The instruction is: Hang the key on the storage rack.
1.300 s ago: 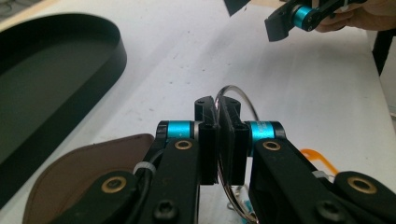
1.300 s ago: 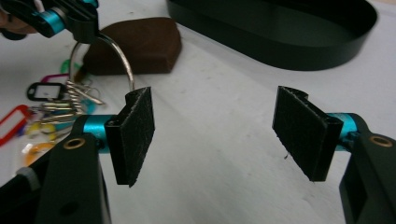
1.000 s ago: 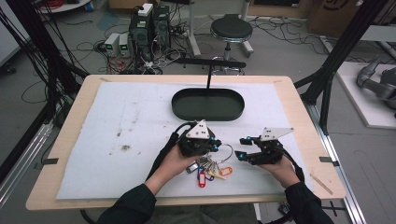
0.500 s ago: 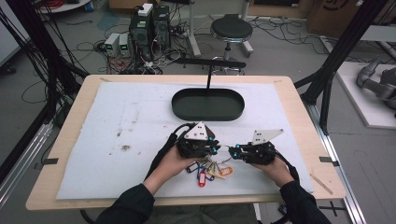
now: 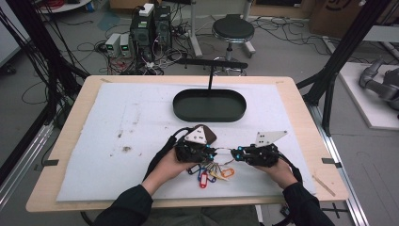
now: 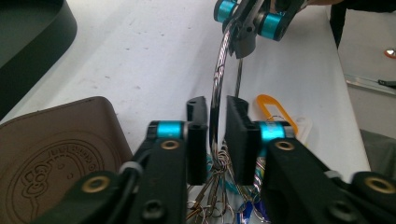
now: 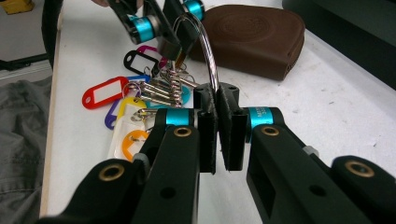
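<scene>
So both grippers are on the same big metal key ring (image 7: 205, 51), held between them just above the white mat (image 5: 117, 141). The right gripper (image 7: 217, 105) pinches it tight, while the left gripper (image 6: 215, 116) has its jaws around it, slightly apart. Coloured key tags (image 7: 126, 112) hang below, with a brown leather pouch (image 7: 252, 37) close by.

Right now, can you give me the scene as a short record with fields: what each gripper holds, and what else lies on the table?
held thing: key ring, a big metal loop with keys and coloured tags
left gripper: jaws around the key ring, small gap visible
right gripper: shut on the key ring
beside left gripper: brown pouch
farther back: black tray
surface: white mat
</scene>
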A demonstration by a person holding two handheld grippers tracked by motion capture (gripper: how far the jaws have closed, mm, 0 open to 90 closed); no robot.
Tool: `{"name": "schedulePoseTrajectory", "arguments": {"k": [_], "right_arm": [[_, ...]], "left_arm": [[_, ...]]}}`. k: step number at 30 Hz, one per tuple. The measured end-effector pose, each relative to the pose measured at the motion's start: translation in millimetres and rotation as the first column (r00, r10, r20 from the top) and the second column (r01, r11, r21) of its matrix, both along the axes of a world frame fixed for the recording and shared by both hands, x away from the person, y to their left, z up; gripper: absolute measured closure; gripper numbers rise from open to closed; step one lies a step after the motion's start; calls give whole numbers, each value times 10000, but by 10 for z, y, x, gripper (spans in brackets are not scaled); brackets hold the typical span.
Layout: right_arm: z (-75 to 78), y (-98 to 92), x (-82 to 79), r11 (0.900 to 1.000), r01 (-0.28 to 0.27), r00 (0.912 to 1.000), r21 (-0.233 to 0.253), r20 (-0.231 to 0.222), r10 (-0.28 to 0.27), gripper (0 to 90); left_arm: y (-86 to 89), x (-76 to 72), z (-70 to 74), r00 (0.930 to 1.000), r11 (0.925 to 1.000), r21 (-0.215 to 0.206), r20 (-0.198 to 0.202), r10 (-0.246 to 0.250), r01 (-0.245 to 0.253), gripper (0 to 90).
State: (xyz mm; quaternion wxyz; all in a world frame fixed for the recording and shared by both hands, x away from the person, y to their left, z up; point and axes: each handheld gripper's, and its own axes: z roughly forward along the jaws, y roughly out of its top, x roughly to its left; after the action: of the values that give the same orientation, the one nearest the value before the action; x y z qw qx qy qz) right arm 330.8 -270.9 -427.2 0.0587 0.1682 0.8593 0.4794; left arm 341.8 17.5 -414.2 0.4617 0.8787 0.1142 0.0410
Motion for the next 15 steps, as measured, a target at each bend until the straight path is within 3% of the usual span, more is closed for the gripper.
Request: {"name": "schedulePoseTrajectory", "arguments": {"k": [7,10,15], "right_arm": [[41,-90,17,9976,414,9991,556,-144,-406,582],[75,-169,27,9916,837,9964,982,-246,-817,517],[101,-300,47,9764,1693,9855,1340,-116,-1692,490]], "left_arm": [[67,-32,83,10000,9991,-416,51,-12,14,863],[118,-52,165,9998,9986,-521,211,60,-49,863],[213,-109,349,9984,9962,-856,540,189,-142,863]]}}
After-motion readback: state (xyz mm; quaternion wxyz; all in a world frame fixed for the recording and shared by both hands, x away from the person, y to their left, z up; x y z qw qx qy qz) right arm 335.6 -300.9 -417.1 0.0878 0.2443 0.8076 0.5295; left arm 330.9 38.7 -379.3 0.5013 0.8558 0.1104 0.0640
